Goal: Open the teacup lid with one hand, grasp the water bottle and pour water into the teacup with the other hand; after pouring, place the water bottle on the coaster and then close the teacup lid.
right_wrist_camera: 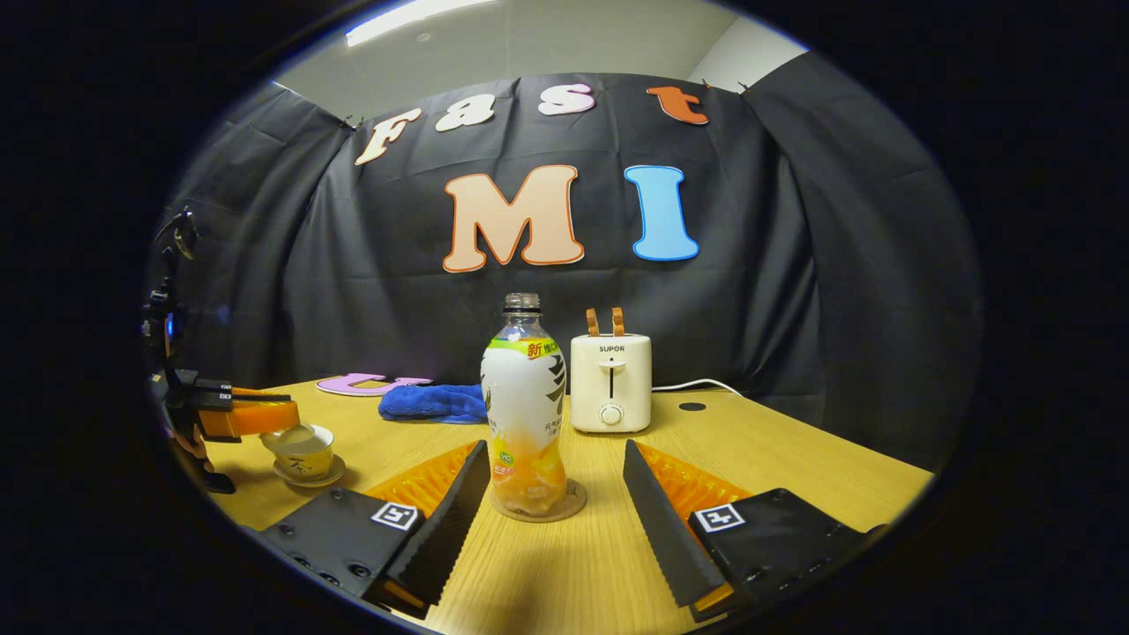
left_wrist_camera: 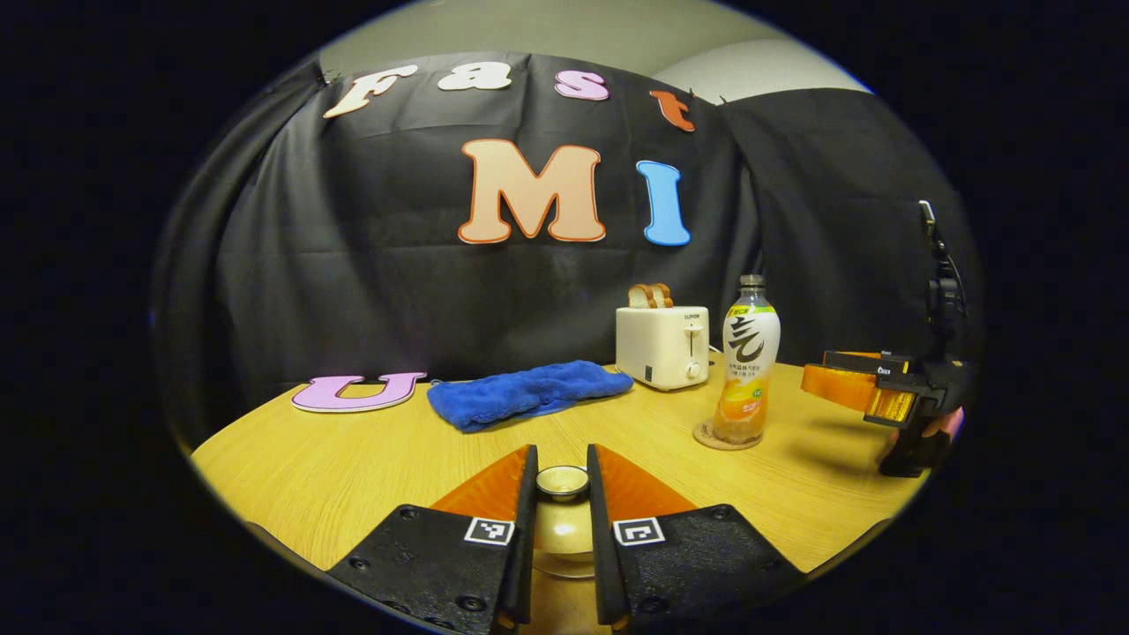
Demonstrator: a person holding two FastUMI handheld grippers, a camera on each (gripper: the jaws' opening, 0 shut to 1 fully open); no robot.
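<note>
Your left gripper [left_wrist_camera: 561, 481] has its fingers clamped on the knob of the teacup lid [left_wrist_camera: 563, 481], which sits on the teacup [right_wrist_camera: 302, 450] at the near left of the table [left_wrist_camera: 353, 467]. Your right gripper [right_wrist_camera: 556, 489] hangs released, fingers spread wide, with the water bottle [right_wrist_camera: 525, 414] upright just beyond the gap between them, standing on the coaster [right_wrist_camera: 569, 504]. Farther back sit a toaster [right_wrist_camera: 610, 381] and, to its left, a blue towel [left_wrist_camera: 529, 392]
</note>
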